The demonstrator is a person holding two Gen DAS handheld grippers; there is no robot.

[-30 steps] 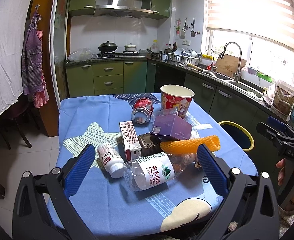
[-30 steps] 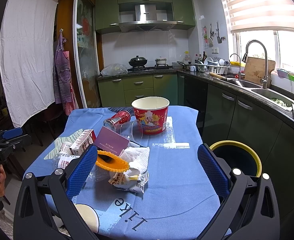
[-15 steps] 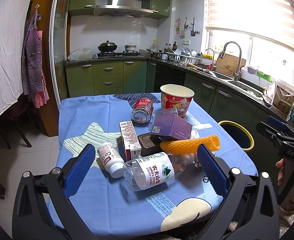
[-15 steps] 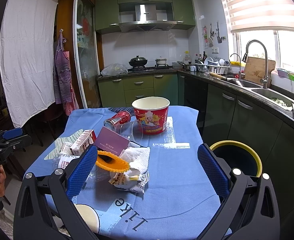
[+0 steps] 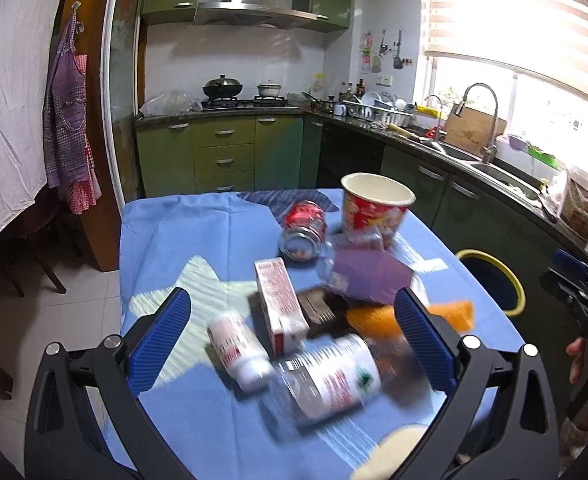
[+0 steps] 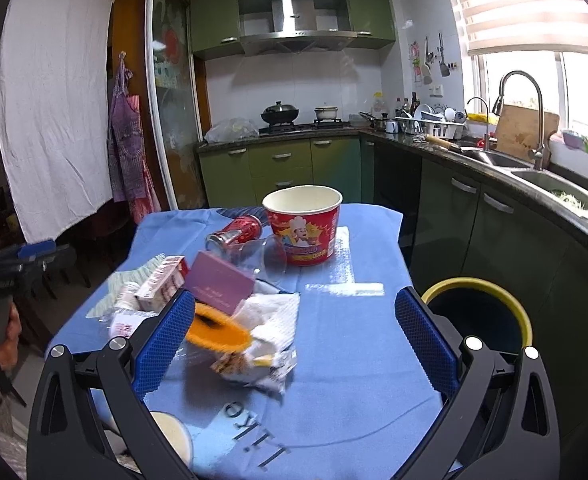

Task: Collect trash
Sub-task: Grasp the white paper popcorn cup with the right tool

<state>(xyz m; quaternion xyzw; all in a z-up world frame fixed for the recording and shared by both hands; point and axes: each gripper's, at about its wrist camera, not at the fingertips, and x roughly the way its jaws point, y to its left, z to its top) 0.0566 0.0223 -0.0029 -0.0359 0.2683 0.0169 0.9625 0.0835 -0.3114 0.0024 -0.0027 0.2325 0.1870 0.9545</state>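
Note:
Trash lies in a pile on the blue tablecloth [image 5: 182, 248]: a clear plastic bottle [image 5: 329, 380], a small white bottle [image 5: 238, 348], a red-white carton [image 5: 280, 304], a dark tray [image 5: 319, 308], orange foam netting [image 5: 373, 320], a purple box [image 5: 369, 272], a red can [image 5: 303, 230] and a red paper bucket [image 5: 373, 208]. My left gripper [image 5: 294, 344] is open above the near bottles, holding nothing. My right gripper [image 6: 294, 340] is open above a crumpled wrapper [image 6: 266, 340] and the netting [image 6: 214, 332]. The bucket [image 6: 303, 224], can [image 6: 236, 232] and purple box [image 6: 220, 284] lie beyond.
A yellow-rimmed dark bin [image 6: 477, 312] stands on the floor right of the table, also in the left wrist view [image 5: 489, 280]. Green kitchen cabinets [image 6: 282, 168] and a sink counter [image 6: 533, 176] run behind and to the right. A clear cup [image 6: 270, 256] lies by the bucket.
Both grippers have moved forward and down toward the trash pile; the left wrist view is now motion-blurred. Both stay open and empty.

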